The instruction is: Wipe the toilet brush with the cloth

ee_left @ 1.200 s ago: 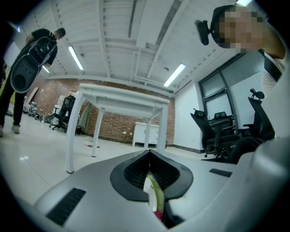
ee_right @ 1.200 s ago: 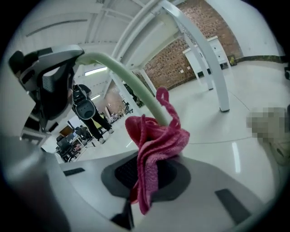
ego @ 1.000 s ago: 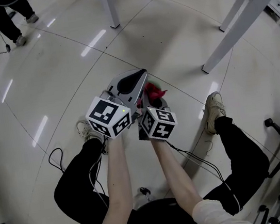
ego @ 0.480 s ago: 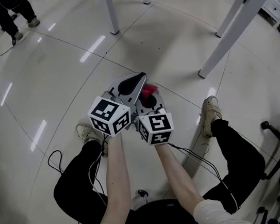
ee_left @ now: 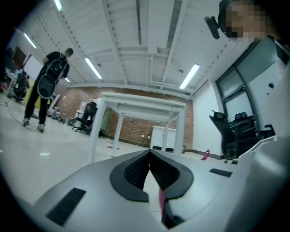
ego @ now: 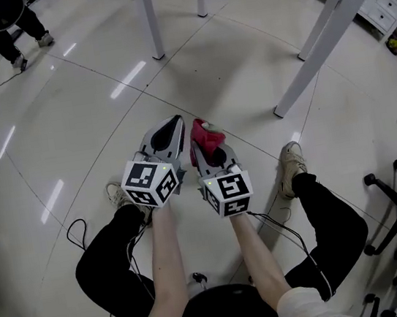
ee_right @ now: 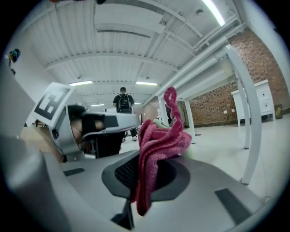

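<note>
My right gripper (ego: 204, 144) is shut on a red cloth (ego: 206, 136), and both sit over the floor between the person's knees. In the right gripper view the cloth (ee_right: 157, 147) bunches up above the jaws and a strip hangs down through them. Behind it shows a pale green edge (ee_right: 158, 122); I cannot tell what that is. My left gripper (ego: 169, 132) lies just left of the right one, apart from the cloth, with its jaw tips touching (ee_left: 149, 152). Low in its slit shows a thin pink sliver (ee_left: 161, 202). No toilet brush can be made out in any view.
White table legs (ego: 149, 21) (ego: 311, 58) stand ahead on the glossy tiled floor. The person's shoes (ego: 288, 166) (ego: 120, 195) flank the grippers, and a cable (ego: 80, 227) loops at the left. A black chair base (ego: 393, 199) is at the right. Another person (ego: 2, 21) walks at the far left.
The two grippers, which were pressed together over the cloth, have drawn apart. The left one has swung left; the right one has risen and rolled with the cloth in it.
</note>
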A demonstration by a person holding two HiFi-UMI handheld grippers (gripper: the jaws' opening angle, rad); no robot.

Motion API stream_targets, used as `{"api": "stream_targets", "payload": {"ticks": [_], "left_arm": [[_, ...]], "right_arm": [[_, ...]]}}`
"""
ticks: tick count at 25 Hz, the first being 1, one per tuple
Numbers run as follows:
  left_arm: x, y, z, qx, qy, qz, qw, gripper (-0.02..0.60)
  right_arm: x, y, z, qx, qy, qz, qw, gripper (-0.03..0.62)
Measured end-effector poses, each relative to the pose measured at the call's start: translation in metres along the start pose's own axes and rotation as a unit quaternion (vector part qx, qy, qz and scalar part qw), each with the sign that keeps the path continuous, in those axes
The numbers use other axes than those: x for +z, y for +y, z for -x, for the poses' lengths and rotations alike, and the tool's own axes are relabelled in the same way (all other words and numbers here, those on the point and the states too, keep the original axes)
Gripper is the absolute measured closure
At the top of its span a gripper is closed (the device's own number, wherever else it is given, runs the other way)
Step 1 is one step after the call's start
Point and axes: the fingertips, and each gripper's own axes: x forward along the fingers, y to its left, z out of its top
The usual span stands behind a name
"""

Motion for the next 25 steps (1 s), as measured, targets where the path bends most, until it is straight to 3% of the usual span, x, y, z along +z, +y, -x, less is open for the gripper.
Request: {"api": "stream_targets", "payload": {"ticks": [4, 8, 12, 17, 21, 25], "left_arm": [[-0.028, 0.004, 0.036, 0.057, 0.001, 0.030, 0.9979, 0.577], [-0.052, -0.017, 0.049, 0.054, 0.017, 0.049, 0.9972, 0.577], [-0.041, -0.034, 0.049, 0.043, 0.009, 0.044, 0.9981, 0.577], [-0.006, -0.039, 0.050, 0.042, -0.012, 0.018, 0.9989, 0.577], [0.020, -0.036, 0.059, 0.058, -0.032, 0.006, 0.9978, 0.577], [0.035, -0.032, 0.076, 0.106, -0.048, -0.001, 0.9932, 0.577]], "right_arm": [[0.003, -0.012, 0.047, -0.005, -0.006, -0.015, 1.000, 0.562], [0.002, -0.005, 0.080, 0.065, -0.028, -0.092, 0.993, 0.562], [0.015, 0.007, 0.081, 0.096, -0.032, -0.060, 0.993, 0.562], [0.061, 0.026, 0.082, 0.117, -0.068, -0.037, 0.990, 0.562], [0.096, 0.025, 0.093, 0.087, -0.096, 0.005, 0.992, 0.562], [0.088, -0.017, 0.106, -0.051, -0.057, 0.014, 0.997, 0.562]]}}
